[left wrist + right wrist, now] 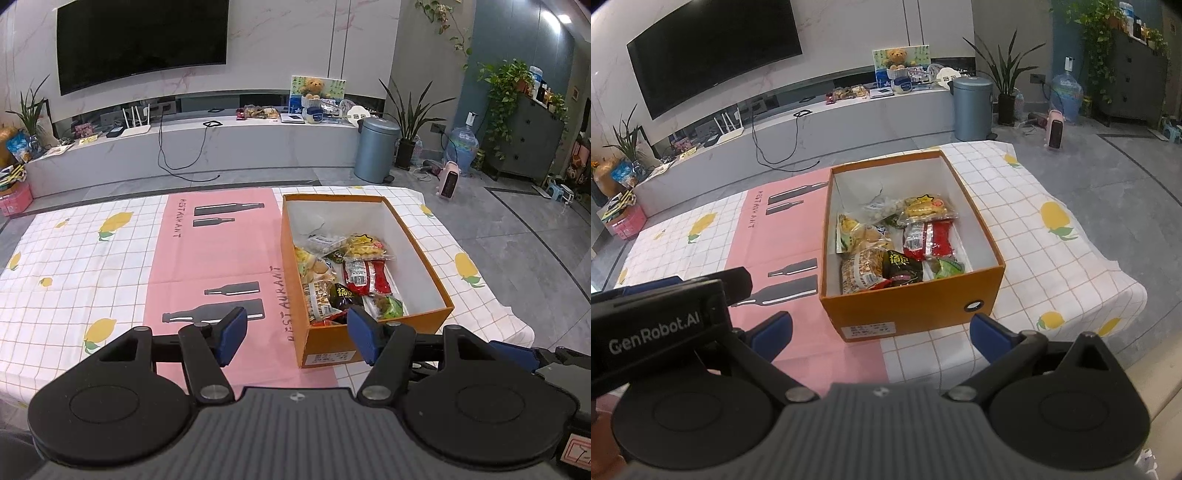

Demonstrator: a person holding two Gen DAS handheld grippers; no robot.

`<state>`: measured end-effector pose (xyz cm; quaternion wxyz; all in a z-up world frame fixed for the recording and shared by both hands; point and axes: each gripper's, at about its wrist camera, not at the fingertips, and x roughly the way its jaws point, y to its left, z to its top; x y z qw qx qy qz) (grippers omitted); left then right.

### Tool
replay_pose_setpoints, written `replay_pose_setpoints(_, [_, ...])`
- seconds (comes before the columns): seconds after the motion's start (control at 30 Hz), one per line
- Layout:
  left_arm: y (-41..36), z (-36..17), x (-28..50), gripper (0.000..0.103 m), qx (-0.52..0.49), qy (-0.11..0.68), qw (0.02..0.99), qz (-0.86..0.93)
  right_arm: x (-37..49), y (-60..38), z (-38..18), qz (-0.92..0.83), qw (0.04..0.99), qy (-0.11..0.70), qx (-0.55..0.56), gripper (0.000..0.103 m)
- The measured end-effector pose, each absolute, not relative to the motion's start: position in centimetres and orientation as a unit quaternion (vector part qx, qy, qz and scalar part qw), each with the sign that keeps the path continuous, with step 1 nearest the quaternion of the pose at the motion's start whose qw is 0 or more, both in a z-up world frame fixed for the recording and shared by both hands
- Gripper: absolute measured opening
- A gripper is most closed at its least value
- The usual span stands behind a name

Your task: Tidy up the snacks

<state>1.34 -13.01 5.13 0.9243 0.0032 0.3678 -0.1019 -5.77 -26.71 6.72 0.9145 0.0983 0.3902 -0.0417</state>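
My left claw point(295, 336) is spread wide and holds nothing; it hangs low over the near edge of the counter point(110, 258), its right pad just in front of the near wall of the box point(328, 347). My right claw point(882, 332) is also spread, empty, and faces the box point(908, 314) from the near side, apart from it.

The orange box stands open on the cloth point(1034, 229), half on the pink strip and half on the checked lemon print. All the snacks I can see lie inside it, crowded toward its near end; the far end shows bare white floor. A red pack point(929, 238) lies in the middle, a yellow pack point(923, 208) behind it, a dark pack point(901, 271) in front of it, a green pack point(947, 267) in the near right corner, and a nut bag point(860, 275) against the near left side. A pale bun bag point(860, 236) sits along the left wall.

In the right view the body of my left tool point(657, 328) crosses the lower left corner.
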Motion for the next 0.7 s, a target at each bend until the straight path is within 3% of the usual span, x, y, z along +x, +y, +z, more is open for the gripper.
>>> replay_pose_setpoints(0.7, [-11.7,4.8,1.3,0.073,-0.009,0.375,0.922,-0.094,-5.9,-25.7,6.5,-0.039,0.917,0.386,0.090,0.100])
